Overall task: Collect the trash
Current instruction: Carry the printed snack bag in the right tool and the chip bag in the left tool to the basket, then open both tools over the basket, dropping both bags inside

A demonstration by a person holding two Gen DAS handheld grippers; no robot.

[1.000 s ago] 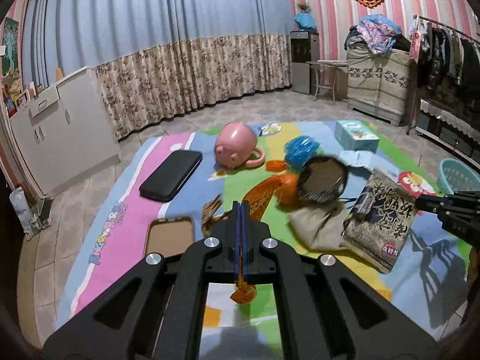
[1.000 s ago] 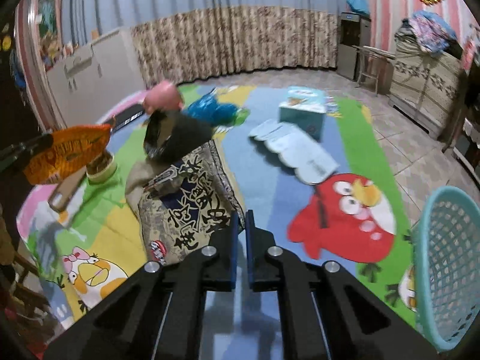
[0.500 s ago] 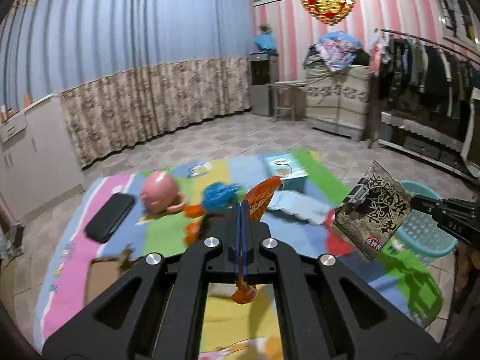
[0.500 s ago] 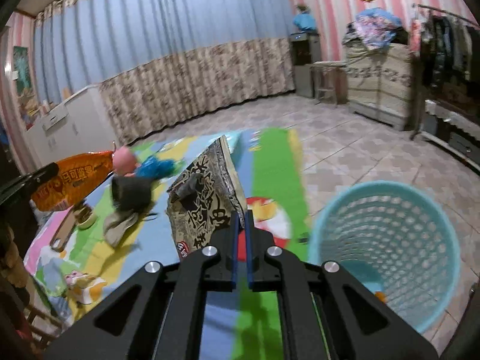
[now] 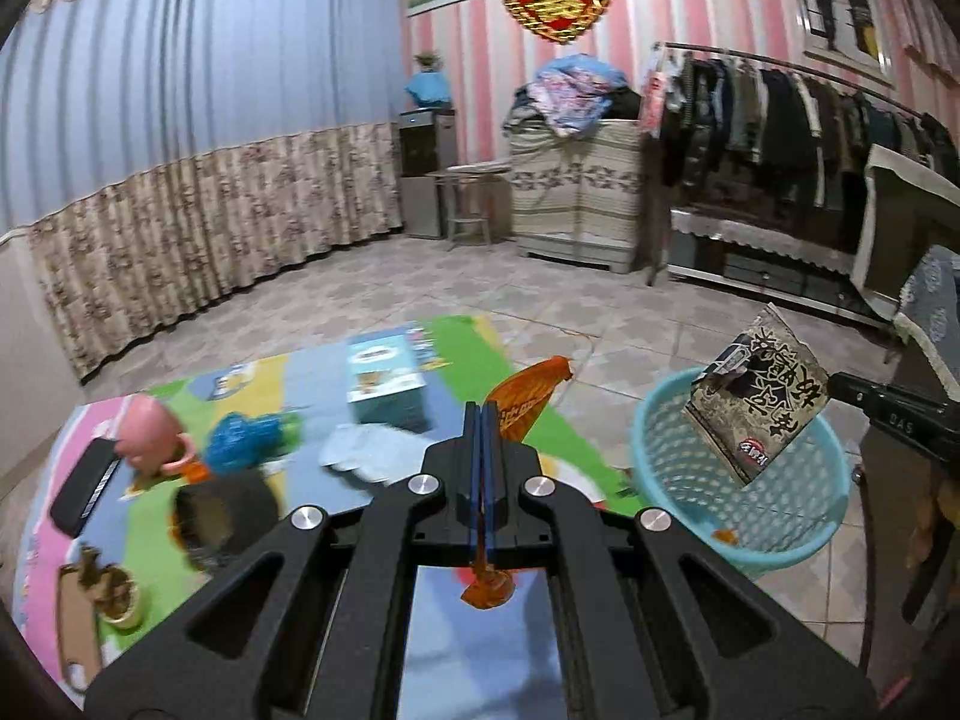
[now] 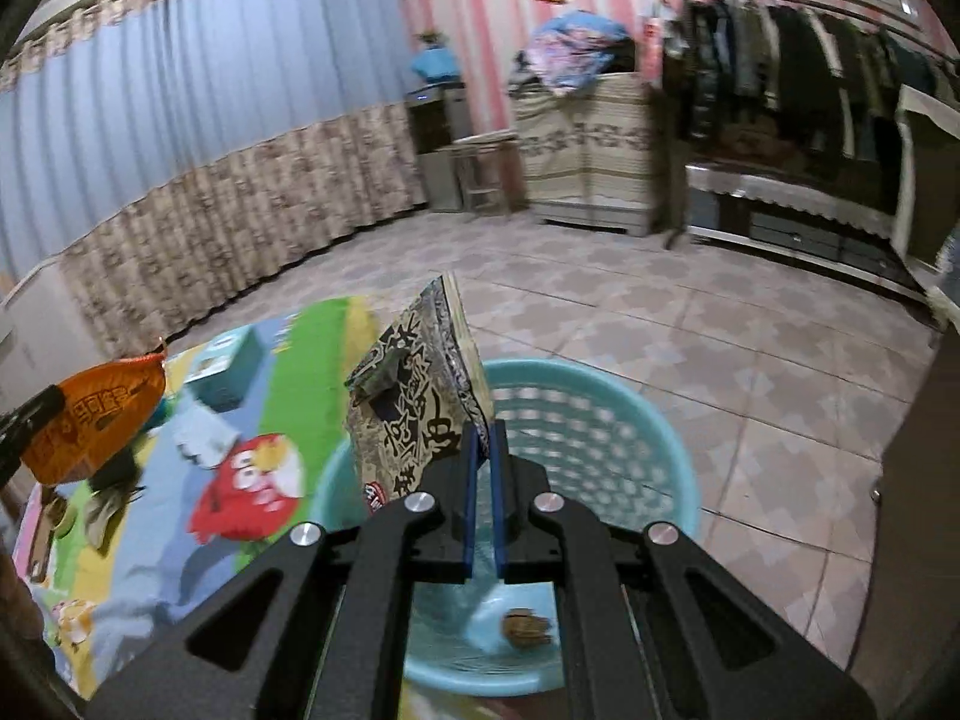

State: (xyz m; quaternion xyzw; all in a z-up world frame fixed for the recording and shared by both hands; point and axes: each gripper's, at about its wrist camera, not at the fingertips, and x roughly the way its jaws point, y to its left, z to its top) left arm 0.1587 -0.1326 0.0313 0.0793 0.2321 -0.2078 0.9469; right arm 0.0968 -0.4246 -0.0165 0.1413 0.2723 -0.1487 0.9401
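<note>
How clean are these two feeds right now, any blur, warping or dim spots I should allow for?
Left wrist view: heavy fisheye bending at the edges; play mat items smeared by motion, while the dark snack bag over the blue basket reads fairly sharp. Right wrist view: softer overall, mat streaked, clothes rack dim, the orange wrapper still readable.
</note>
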